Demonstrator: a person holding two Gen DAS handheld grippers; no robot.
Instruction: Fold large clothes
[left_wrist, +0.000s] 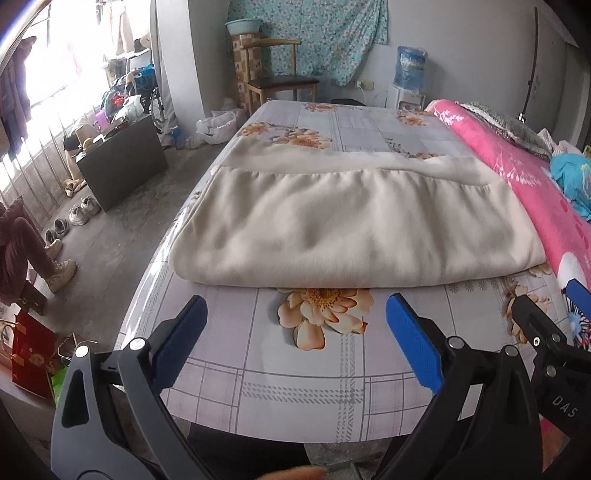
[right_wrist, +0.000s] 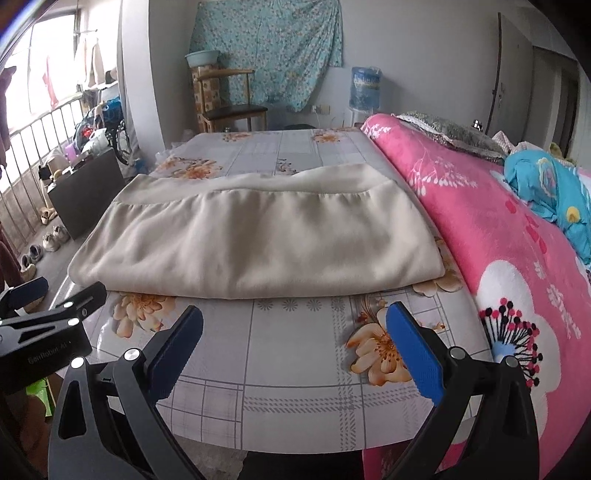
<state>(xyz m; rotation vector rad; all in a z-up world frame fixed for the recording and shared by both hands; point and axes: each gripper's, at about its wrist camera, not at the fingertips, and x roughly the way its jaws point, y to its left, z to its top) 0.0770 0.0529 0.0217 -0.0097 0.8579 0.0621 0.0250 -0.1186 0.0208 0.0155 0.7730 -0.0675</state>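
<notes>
A large cream garment (left_wrist: 351, 221) lies folded flat on a table with a floral grey cloth (left_wrist: 295, 369); it also shows in the right wrist view (right_wrist: 258, 240). My left gripper (left_wrist: 295, 332) is open and empty, just short of the garment's near folded edge, over the table's front. My right gripper (right_wrist: 295, 336) is open and empty too, side by side with the left and apart from the garment. The right gripper shows at the right edge of the left wrist view (left_wrist: 546, 321), and the left gripper at the left edge of the right wrist view (right_wrist: 48, 299).
A pink floral blanket (right_wrist: 498, 240) covers a bed along the table's right side, with blue clothes (right_wrist: 554, 192) on it. A wooden chair (left_wrist: 280, 77) and a water dispenser (left_wrist: 408, 74) stand behind. A dark cabinet (left_wrist: 122, 162), shoes and a seated person (left_wrist: 22, 251) are on the left.
</notes>
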